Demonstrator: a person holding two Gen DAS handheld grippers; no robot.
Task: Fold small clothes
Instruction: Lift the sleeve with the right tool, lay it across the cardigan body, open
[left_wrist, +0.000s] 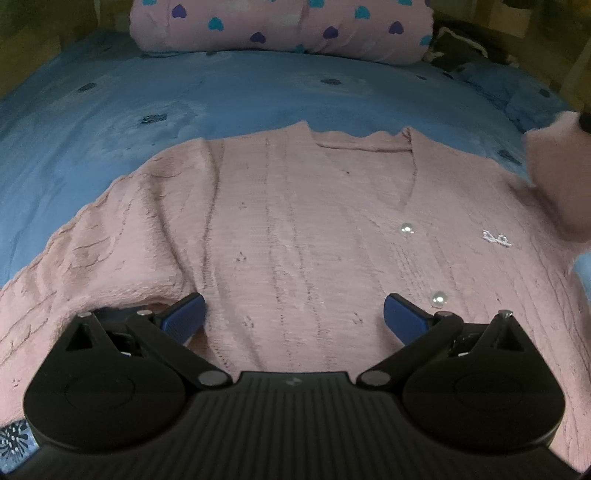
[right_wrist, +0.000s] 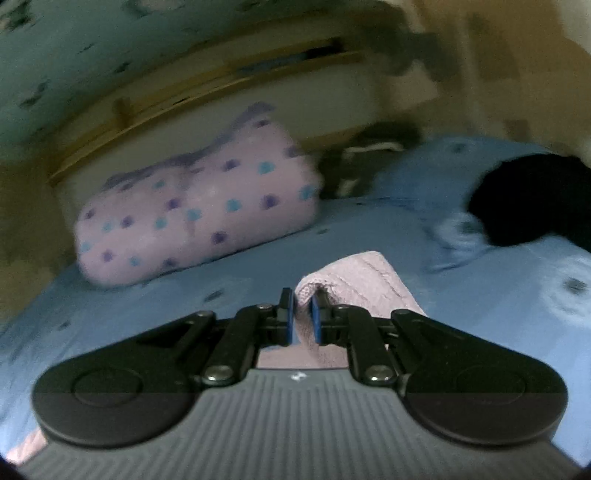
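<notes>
Pink knit cardigan spread front-up on blue bedspread, pearl buttons showing. Right sleeve lifted off bed, pinched between clamped right gripper pads. Left gripper hovers over hem, jaws wide apart, nothing between. Heart-print pillow at bed head.

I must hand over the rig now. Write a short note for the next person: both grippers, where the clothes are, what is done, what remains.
Left gripper: open, holding nothing, above the lower front of the pink cardigan.
Right gripper: shut on a pink sleeve, lifted off the blue bedsheet.
Cardigan lies front up, spread flat; the other sleeve lies out to the side.
Done: sleeve gripped.
Left: fold both sleeves in, then fold the body.
</notes>
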